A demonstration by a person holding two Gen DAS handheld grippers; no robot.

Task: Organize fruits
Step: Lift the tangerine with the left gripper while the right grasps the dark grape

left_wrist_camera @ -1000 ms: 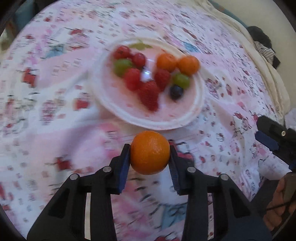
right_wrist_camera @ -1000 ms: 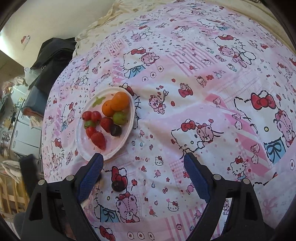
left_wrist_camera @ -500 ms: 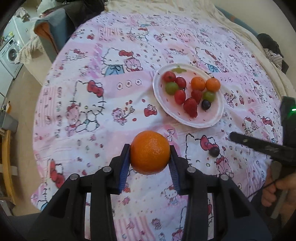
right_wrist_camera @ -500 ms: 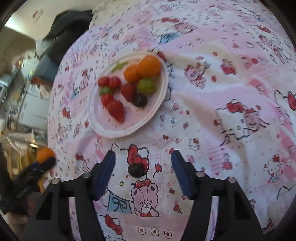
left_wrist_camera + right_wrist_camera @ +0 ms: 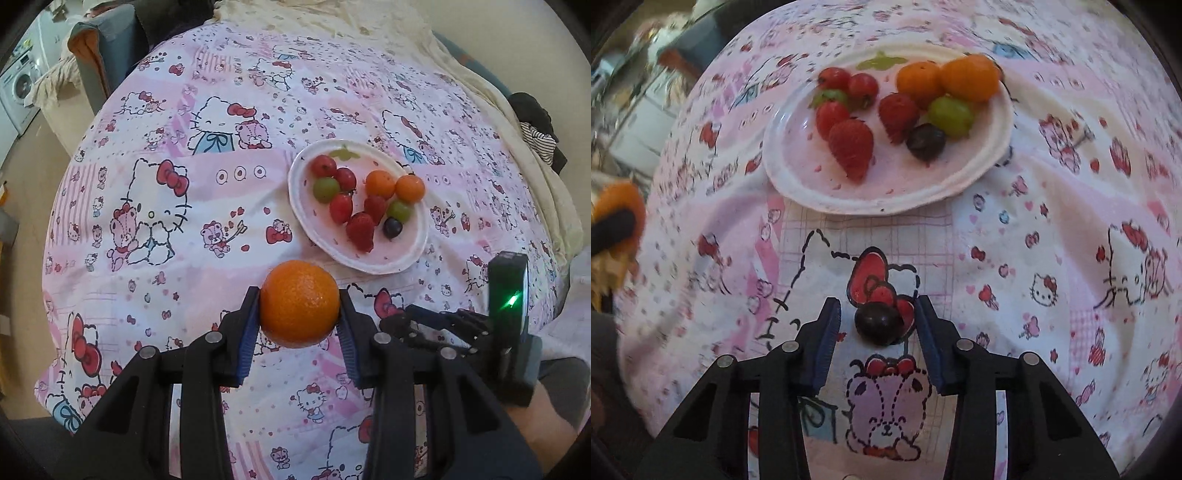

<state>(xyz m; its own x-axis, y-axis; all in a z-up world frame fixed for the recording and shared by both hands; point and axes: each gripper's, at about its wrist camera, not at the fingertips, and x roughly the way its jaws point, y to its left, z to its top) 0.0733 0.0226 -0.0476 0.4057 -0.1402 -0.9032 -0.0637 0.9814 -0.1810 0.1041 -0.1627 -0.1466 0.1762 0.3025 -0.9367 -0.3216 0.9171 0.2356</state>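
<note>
I'm clamping the orange (image 5: 299,303) in my left gripper (image 5: 298,325) short of the plate (image 5: 415,254), while my right gripper (image 5: 877,325) is straddling the dark grape (image 5: 878,322) on the bedspread (image 5: 1015,258), fingers spread (next: squeezing gently, then plating both).

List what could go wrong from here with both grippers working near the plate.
1. The dark grape sits between the right gripper's open fingers without touching them; being round, it may roll off when they close.
2. The left gripper pinches the orange only at its sides, so it could slip out.
3. The plate is crowded; adding the orange may knock fruit off it.
</note>
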